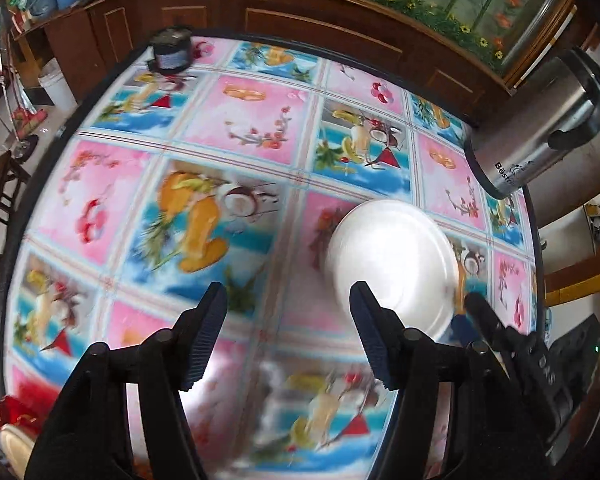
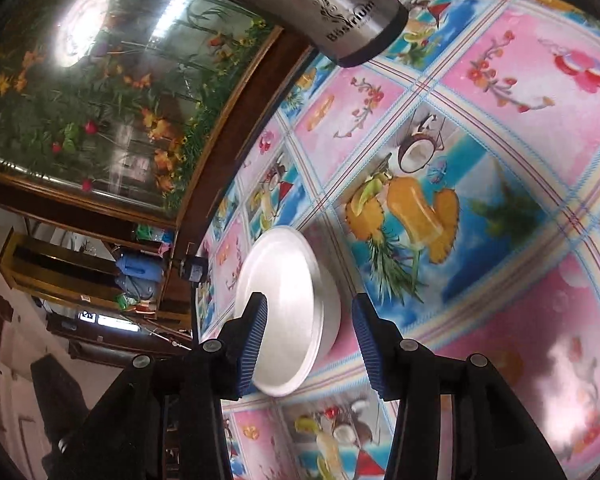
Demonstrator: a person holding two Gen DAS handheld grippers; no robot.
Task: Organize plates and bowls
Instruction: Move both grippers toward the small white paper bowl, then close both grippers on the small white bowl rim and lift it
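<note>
A white bowl [image 1: 394, 268] sits on the round desk [image 1: 236, 128], toward its right side, on a cloth with bright fruit pictures. The left gripper [image 1: 288, 332] hangs over the desk just left of the bowl, its jaws apart and holding nothing. The right gripper [image 2: 310, 344] is close to the bowl; its jaws are spread with the bowl's rim between them, not squeezing it. A shiny metal kettle [image 1: 548, 128] stands farther back on the right.

Left gripper [image 1: 288, 330]: my jaws stand apart, nothing between them, pointing steeply down.
Right gripper [image 2: 310, 336]: jaws apart, pads pressing nothing, rolled sideways.
</note>
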